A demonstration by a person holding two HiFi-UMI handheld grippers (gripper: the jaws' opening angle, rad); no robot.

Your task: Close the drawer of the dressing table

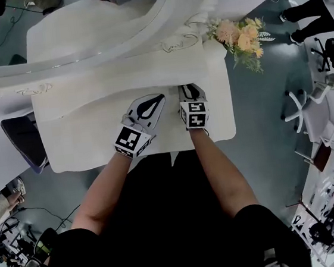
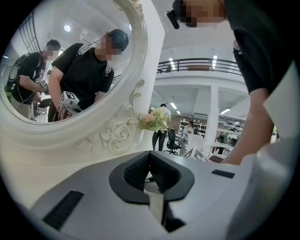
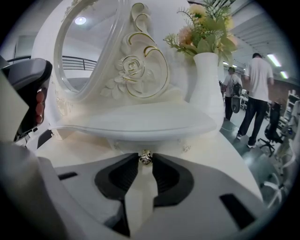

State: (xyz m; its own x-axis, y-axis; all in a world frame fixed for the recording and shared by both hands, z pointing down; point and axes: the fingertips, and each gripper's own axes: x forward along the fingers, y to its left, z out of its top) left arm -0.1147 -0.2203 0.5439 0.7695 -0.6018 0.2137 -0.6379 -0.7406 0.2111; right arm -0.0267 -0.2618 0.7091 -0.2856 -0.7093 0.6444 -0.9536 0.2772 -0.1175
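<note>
From the head view, I hold both tools over the bare cream top of the white carved dressing table (image 1: pixel 90 141). My left gripper (image 1: pixel 158 99) lies angled toward the middle, and my right gripper (image 1: pixel 190 86) points at the raised back shelf. The oval white-framed mirror (image 1: pixel 82 17) is cut off by the top edge. A bunch of peach and yellow flowers (image 1: pixel 241 36) sits at the right corner, and the blooms hide whatever holds them. My forearms hide the table's front edge.

In the left gripper view, my black ribbed jaws are clenched tip to tip with nothing in them, and they aim along the tabletop toward the mirror frame. The glass reflects a person in a black shirt, partly cut off.

In the right gripper view, a tall white ceramic vase (image 3: pixel 206 89) holds the flowers, and its foot is hidden behind the shelf. My jaws grasp the small gold-and-white round knob (image 3: pixel 146 157) of the shallow white drawer (image 3: pixel 161 143) under that shelf. I cannot tell how far out the drawer stands, and nothing of its inside shows.
</note>
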